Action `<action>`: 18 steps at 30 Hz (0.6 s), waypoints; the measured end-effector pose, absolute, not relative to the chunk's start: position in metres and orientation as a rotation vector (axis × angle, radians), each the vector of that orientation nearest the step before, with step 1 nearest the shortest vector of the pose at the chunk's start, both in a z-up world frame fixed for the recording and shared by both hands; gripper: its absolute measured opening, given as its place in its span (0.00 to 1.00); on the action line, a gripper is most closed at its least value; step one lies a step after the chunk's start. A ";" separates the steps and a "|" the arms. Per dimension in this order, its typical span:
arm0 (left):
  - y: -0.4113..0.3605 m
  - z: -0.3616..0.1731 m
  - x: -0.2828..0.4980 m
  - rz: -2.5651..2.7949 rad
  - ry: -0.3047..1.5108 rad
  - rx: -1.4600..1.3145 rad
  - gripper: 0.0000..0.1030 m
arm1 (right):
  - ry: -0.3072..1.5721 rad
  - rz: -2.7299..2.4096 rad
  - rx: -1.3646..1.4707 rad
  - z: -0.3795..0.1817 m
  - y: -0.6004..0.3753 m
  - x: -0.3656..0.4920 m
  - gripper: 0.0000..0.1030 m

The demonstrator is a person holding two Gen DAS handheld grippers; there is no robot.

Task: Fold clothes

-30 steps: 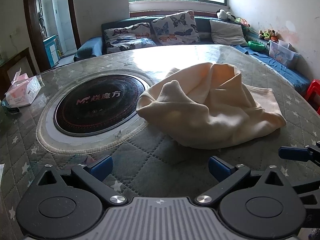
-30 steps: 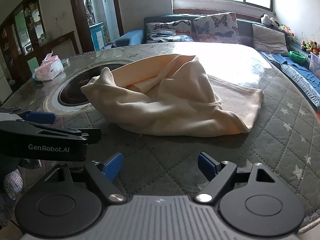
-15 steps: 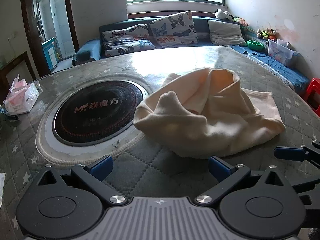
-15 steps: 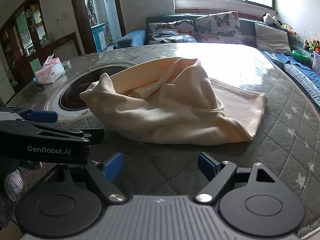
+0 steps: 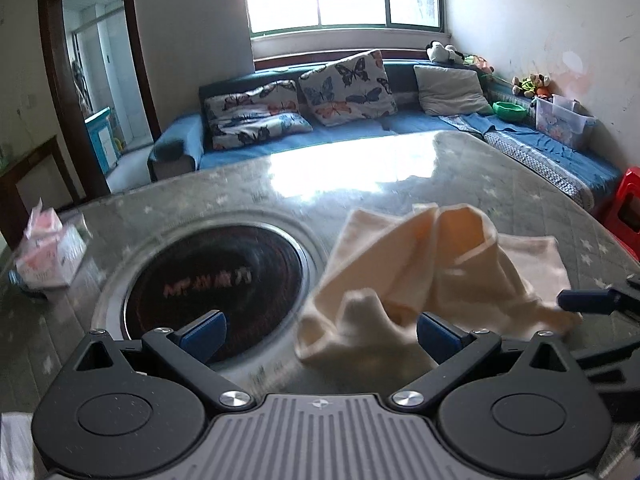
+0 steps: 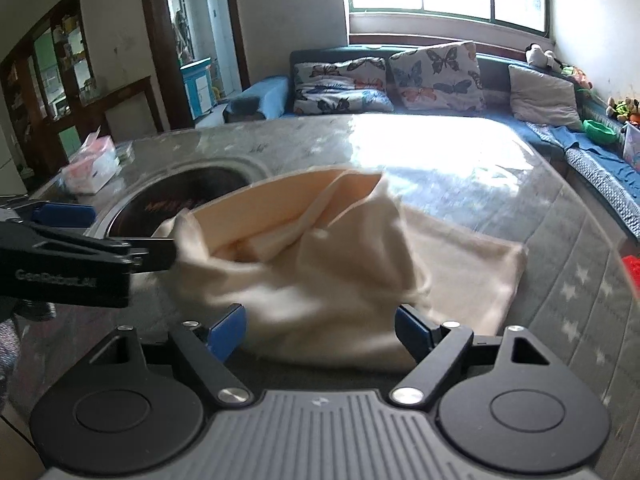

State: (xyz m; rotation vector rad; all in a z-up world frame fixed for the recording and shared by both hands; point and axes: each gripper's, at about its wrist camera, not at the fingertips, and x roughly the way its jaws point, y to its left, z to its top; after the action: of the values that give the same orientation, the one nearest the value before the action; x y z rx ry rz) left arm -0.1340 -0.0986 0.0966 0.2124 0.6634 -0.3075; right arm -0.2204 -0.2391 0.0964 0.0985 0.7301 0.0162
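Note:
A crumpled cream cloth (image 5: 432, 276) lies in a heap on the quilted grey table (image 5: 400, 184), just right of the hotplate. My left gripper (image 5: 320, 334) is open, and the cloth's near left corner reaches in between its blue pads without touching them. In the right wrist view the same cloth (image 6: 320, 264) fills the middle. My right gripper (image 6: 320, 332) is open too, with the cloth's near edge lying between its wide-set pads. The left gripper's blue finger (image 6: 64, 214) shows at the cloth's left side. The right gripper's blue finger (image 5: 588, 302) hovers at the cloth's right side.
A round black hotplate (image 5: 212, 276) is set into the table left of the cloth. A pink tissue box (image 5: 48, 256) stands at the far left edge. Behind the table runs a blue sofa (image 5: 360, 128) with butterfly cushions. A red stool (image 5: 628, 212) stands off the right edge.
Both grippers have moved forward and a little up toward the cloth. Its near edge, which lay ahead of the fingertips, now sits between them. The cloth itself has not moved.

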 end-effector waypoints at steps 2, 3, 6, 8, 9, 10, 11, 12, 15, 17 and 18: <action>-0.102 0.099 -0.123 -0.303 0.656 0.225 1.00 | 0.717 -0.001 0.101 0.101 -0.247 -0.211 0.80; -0.102 0.100 -0.120 -0.304 0.652 0.229 1.00 | 0.712 -0.007 0.104 0.103 -0.252 -0.206 0.79; -0.110 0.103 -0.105 -0.305 0.626 0.256 1.00 | 0.697 -0.025 0.110 0.110 -0.266 -0.190 0.75; -0.115 0.103 -0.097 -0.313 0.615 0.270 0.99 | 0.691 -0.036 0.114 0.112 -0.273 -0.179 0.69; -0.117 0.104 -0.093 -0.325 0.613 0.272 0.99 | 0.691 -0.037 0.120 0.113 -0.277 -0.173 0.68; -0.120 0.104 -0.089 -0.337 0.610 0.274 0.97 | 0.693 -0.039 0.126 0.113 -0.281 -0.167 0.64; -0.124 0.103 -0.085 -0.350 0.610 0.279 0.95 | 0.698 -0.040 0.132 0.113 -0.285 -0.160 0.62; -0.127 0.102 -0.080 -0.363 0.610 0.285 0.94 | 0.702 -0.041 0.136 0.113 -0.288 -0.154 0.61; -0.139 0.099 -0.068 -0.408 0.617 0.303 0.92 | 0.718 -0.039 0.148 0.109 -0.295 -0.137 0.53; -0.148 0.094 -0.060 -0.445 0.631 0.314 0.90 | 0.732 -0.029 0.162 0.104 -0.298 -0.125 0.51; -0.151 0.091 -0.057 -0.460 0.637 0.321 0.90 | 0.738 -0.022 0.167 0.101 -0.299 -0.120 0.50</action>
State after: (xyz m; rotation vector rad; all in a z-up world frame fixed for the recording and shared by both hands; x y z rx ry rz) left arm -0.0572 -0.1514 0.0914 0.3213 0.6370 -0.4596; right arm -0.1204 -0.2991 0.1015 0.1666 0.7378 -0.0221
